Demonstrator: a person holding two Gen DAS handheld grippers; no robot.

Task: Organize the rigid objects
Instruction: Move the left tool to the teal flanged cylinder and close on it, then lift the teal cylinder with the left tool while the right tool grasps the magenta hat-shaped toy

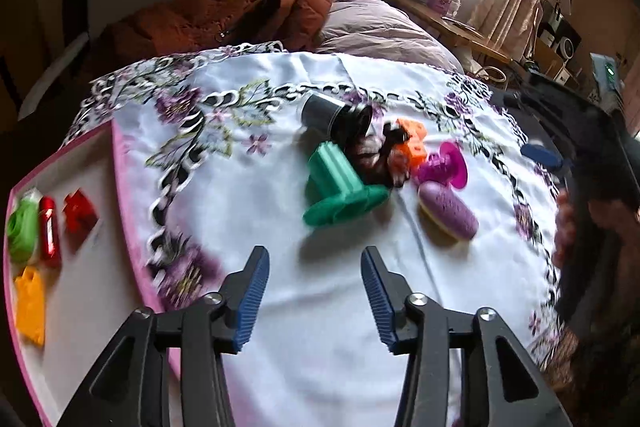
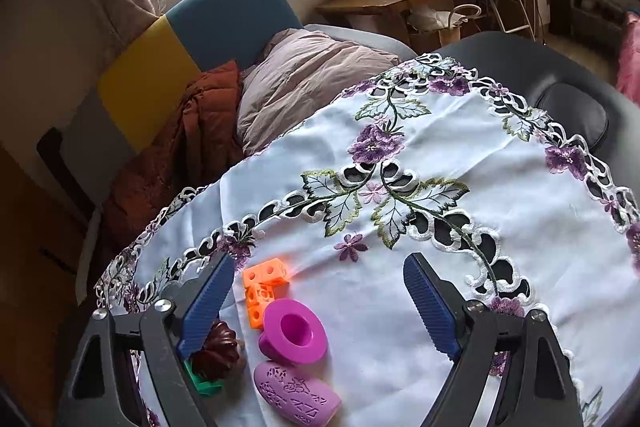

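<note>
Progress check, sorting rigid toys into the tray.

Tray, pink-rimmed, sits at the left edge of the counter, on the embroidered cloth. Four items already in it, grouped at its near-left end: green piece, red cylinder, red block, yellow block. Rest of the tray floor is bare.

Still loose in a cluster mid-cloth, well apart from the tray: teal spool, dark cylinder, orange cubes, magenta spool, purple oval, and a dark brown lumpy piece. Several touch or overlap; left view is motion-blurred, so the exact count is uncertain.

Left gripper: fingers moderately apart, nothing between them, over bare cloth between tray and cluster, aimed toward the teal spool.

Right gripper: fingers spread wide, empty; the orange cubes and magenta spool lie in the gap but the pads do not touch them.

Judgement: somewhat under halfway. Four placed, about six left. No pick is in hand at present.
</note>
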